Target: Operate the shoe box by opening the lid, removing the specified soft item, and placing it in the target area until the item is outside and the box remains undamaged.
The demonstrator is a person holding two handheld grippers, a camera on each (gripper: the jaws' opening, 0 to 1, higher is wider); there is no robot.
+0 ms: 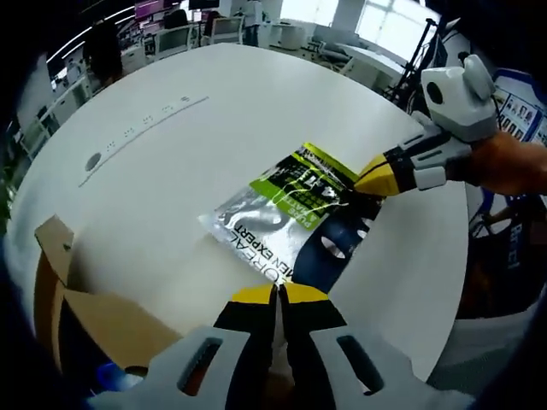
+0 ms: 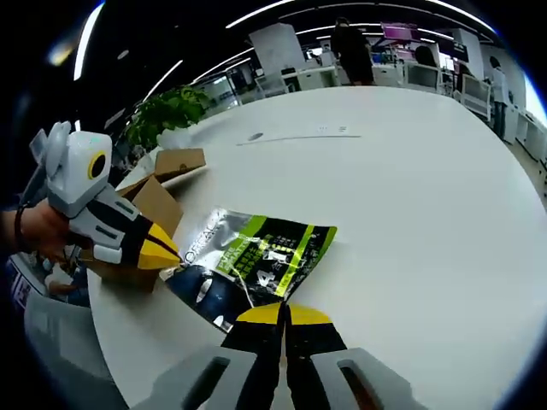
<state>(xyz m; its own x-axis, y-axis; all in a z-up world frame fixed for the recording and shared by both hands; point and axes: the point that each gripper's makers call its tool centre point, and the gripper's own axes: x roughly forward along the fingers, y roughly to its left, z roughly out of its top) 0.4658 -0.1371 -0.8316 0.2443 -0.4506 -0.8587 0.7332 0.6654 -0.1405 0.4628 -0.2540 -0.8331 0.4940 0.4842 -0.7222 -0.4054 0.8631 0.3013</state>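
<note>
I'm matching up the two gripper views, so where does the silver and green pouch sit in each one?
Left gripper view: the pouch lies mid-frame on the white table, just beyond the left gripper.
Right gripper view: the pouch lies lower centre, just beyond the right gripper.
Shared landmark: the cardboard box, at each frame's left.

A: The pouch (image 1: 295,218), mid-frame, is silver, lime green and dark navy with white lettering.
B: The box (image 2: 145,205), at left, is plain brown; the table (image 2: 410,188) is white.
</note>
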